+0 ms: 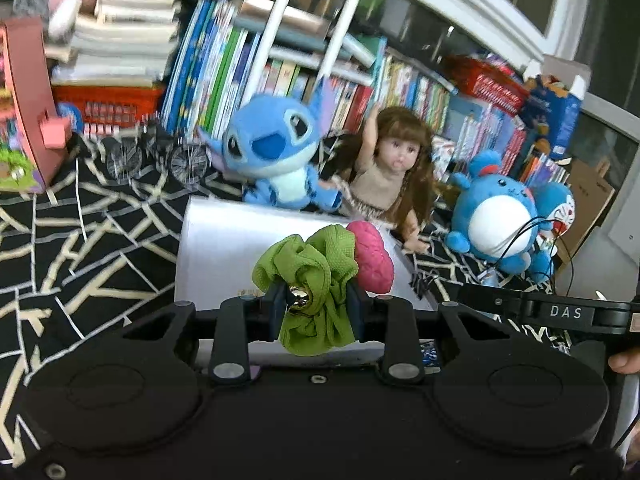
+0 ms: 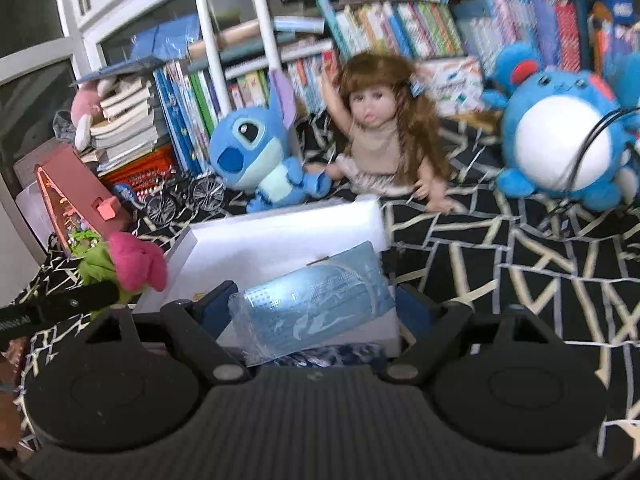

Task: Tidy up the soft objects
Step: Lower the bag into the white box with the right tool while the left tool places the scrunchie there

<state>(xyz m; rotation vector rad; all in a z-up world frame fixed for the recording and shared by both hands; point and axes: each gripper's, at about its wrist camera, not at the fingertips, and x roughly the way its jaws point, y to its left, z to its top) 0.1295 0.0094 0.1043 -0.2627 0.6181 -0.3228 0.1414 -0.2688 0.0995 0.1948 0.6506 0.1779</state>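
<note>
the black patterned surface (image 1: 88, 240) spreads out beyond both tools, books blurred at the back. ahead of the left tool (image 1: 316, 308) the white box (image 1: 224, 248) is partly hidden. right tool (image 2: 316, 312) grasps a wrapped blue mask pack (image 2: 316, 304), its lower edge cut off by the tool body. left tool is clenched on the green scrunchie (image 1: 312, 280); a pink soft thing (image 1: 374, 258) sits just past it, how it is held is unclear.
</note>
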